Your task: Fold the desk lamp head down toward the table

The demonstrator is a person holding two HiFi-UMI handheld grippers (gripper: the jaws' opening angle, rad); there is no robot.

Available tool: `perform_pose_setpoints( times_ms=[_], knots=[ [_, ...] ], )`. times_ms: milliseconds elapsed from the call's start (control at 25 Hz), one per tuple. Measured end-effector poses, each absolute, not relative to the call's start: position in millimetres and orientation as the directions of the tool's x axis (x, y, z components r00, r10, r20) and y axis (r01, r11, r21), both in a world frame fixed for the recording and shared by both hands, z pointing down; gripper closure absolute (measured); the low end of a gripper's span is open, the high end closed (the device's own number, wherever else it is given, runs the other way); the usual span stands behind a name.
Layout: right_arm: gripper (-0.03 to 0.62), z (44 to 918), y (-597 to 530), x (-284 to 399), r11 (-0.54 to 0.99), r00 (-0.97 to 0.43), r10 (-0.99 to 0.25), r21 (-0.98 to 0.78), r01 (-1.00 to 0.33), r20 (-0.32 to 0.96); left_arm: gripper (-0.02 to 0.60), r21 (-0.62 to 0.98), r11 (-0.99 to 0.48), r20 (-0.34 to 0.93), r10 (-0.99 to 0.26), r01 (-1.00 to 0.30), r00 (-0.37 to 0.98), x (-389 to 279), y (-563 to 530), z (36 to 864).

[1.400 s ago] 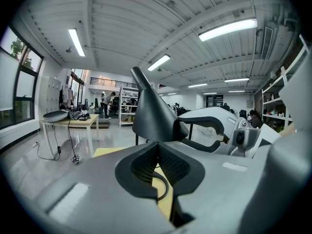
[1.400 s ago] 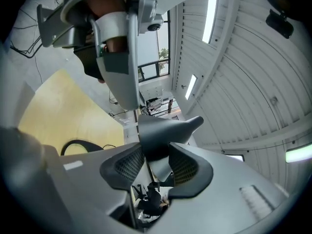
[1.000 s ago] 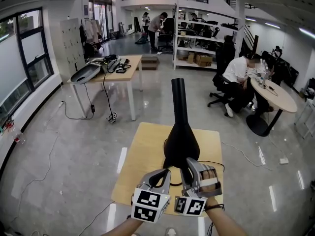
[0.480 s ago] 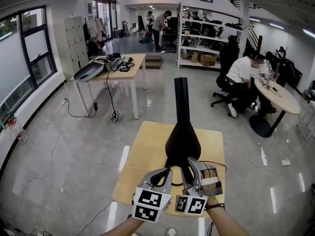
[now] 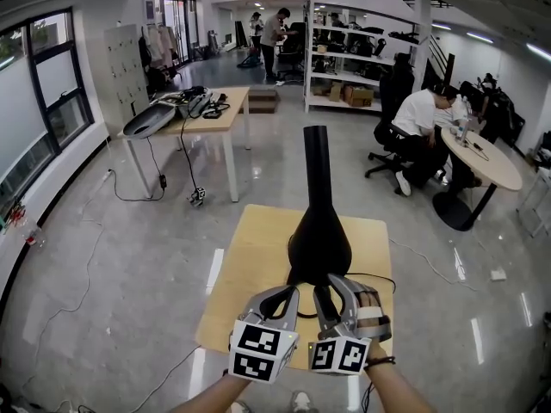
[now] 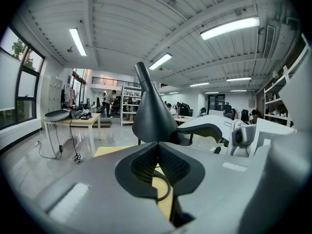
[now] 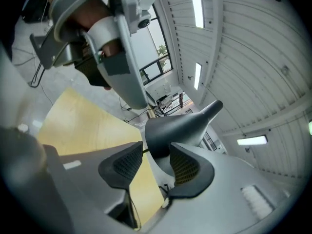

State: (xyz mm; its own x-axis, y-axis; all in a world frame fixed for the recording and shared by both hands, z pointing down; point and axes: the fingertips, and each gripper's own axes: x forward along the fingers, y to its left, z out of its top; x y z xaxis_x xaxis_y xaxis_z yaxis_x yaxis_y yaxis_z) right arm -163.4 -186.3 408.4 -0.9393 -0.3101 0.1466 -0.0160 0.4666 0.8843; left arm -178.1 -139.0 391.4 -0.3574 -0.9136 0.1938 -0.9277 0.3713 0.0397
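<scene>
A black desk lamp (image 5: 318, 231) stands on a small wooden table (image 5: 250, 256), its long head pointing straight up. My left gripper (image 5: 289, 294) is shut, pads together with nothing between them, just left of the lamp's wide lower body (image 6: 152, 118). My right gripper (image 5: 331, 287) is at the lamp's near right side. In the right gripper view its jaws (image 7: 156, 162) stand wide and are closing. The lamp's wide body (image 7: 175, 126) shows in the gap at their tips, and the pads do not press on it.
A black cable (image 5: 379, 280) trails off the table's right side. The floor around is glossy. A desk with gear (image 5: 198, 114) stands at the far left, shelves (image 5: 344, 58) at the back, and seated people are at a round table (image 5: 486, 162) to the right.
My right gripper has rolled slightly beside the lamp. The left gripper and the upright lamp have stayed put.
</scene>
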Motion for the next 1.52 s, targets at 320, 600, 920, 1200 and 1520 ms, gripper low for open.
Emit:
perform_pose_setpoints(
  times_ms=[320, 600, 920, 1200, 1520],
  knots=[
    [0.473, 395, -175, -142, 0.79, -0.939, -0.269, 0.607, -0.089, 0.213, 0.568, 0.048, 0.378, 0.185, -0.913, -0.924, -0.364, -177, -133, 385],
    [0.505, 381, -165, -132, 0.931, -0.961, -0.208, 0.34, -0.136, 0.184, 0.568, 0.05, 0.386, 0.175, -0.911, -0.921, -0.373, -174, -127, 381],
    [0.562, 371, -158, -124, 0.98, -0.972, -0.173, 0.123, -0.154, 0.157, 0.567, 0.044, 0.385, 0.157, -0.914, -0.922, -0.374, -171, -128, 381],
    [0.589, 369, -155, -122, 0.988, -0.977, -0.154, 0.049, -0.149, 0.146, 0.566, 0.033, 0.377, 0.143, -0.918, -0.926, -0.369, -164, -130, 377],
    [0.589, 371, -152, -123, 0.992, -0.98, -0.123, 0.008, -0.123, 0.157, 0.567, 0.02, 0.371, 0.138, -0.921, -0.928, -0.365, -159, -130, 376]
  ],
)
